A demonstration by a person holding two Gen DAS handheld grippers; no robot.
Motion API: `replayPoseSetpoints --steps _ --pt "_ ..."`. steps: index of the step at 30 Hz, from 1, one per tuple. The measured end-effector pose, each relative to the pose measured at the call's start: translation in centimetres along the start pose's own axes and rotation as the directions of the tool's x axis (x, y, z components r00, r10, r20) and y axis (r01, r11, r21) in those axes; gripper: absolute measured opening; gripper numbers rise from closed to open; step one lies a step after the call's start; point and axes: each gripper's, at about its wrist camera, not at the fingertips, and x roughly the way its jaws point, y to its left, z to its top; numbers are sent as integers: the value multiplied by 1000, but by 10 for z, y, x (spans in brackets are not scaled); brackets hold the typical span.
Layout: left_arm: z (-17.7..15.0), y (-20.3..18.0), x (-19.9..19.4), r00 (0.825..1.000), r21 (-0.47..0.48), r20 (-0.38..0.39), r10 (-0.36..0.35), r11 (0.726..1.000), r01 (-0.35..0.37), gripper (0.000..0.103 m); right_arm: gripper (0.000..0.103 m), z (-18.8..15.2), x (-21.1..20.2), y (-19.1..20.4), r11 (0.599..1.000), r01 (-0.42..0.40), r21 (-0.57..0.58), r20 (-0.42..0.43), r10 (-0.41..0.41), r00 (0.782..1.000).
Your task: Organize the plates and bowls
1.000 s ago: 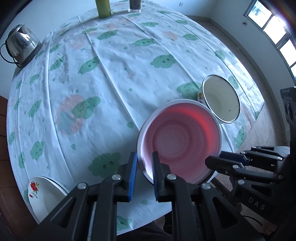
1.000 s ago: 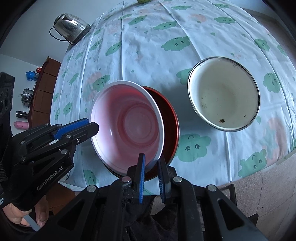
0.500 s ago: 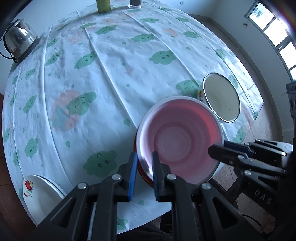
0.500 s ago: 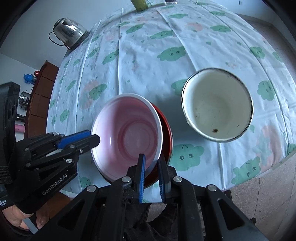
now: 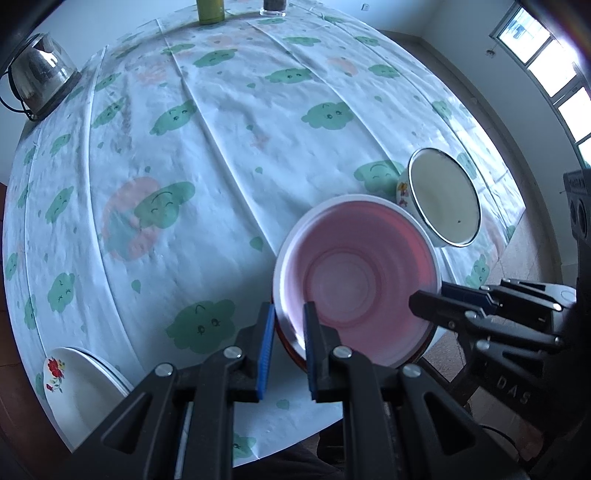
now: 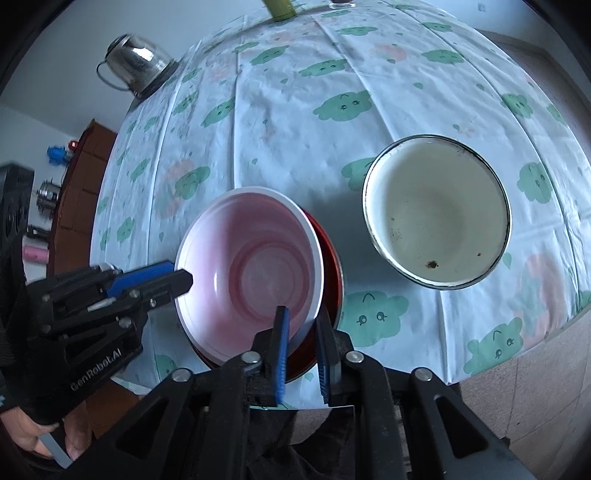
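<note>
A white bowl with a pink inside (image 5: 356, 280) sits nested in a red bowl (image 6: 330, 269) near the table's front edge. My left gripper (image 5: 289, 332) straddles the left rim of the white bowl, its jaws a little apart around it. My right gripper (image 6: 301, 328) straddles the rim on the other side, jaws also slightly apart; it shows in the left wrist view (image 5: 436, 301) too. A cream enamel bowl (image 6: 437, 216) with a dark rim stands to the right. White floral plates (image 5: 74, 384) lie at the front left edge.
A steel kettle (image 5: 38, 83) stands at the far left of the cloud-print tablecloth (image 5: 221, 147). A green bottle (image 5: 210, 11) and a glass (image 5: 273, 7) stand at the far edge. The floor (image 6: 517, 398) drops away beyond the front right edge.
Both grippers' jaws have widened slightly around the white bowl's rim. The white bowl has settled lower into the red bowl. Both cameras have pulled back a little.
</note>
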Motion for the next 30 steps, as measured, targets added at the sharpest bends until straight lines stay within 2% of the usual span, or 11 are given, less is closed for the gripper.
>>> replayPoseSetpoints --steps 11,12,14,22,23,25,28,30 --pt "-1 -2 2 1000 6 2 8 1000 -8 13 17 0 -7 -3 1000 15 -8 38 -14 999" --pt "-1 -2 3 1000 6 -2 7 1000 -7 13 18 0 -5 -1 1000 17 -18 30 -17 999" --pt "-2 0 4 1000 4 -6 7 1000 -7 13 29 -1 -1 4 999 -9 -46 -3 9 1000" --pt "-2 1 5 1000 2 -9 10 1000 -10 13 33 0 -17 0 999 15 -42 62 -12 998" --pt "-2 1 5 1000 2 -12 6 1000 -6 13 37 0 -16 3 998 25 -62 62 -21 998" --pt "-2 1 4 1000 2 -7 1 1000 -1 13 38 -3 -19 10 991 79 -110 97 -68 993" --pt "-2 0 1 1000 4 2 1 1000 -1 14 38 -1 -22 4 996 58 -70 109 -51 993" --pt "-2 -1 -2 1000 7 11 -2 1000 2 14 39 -2 -21 4 993 77 -84 111 -68 992"
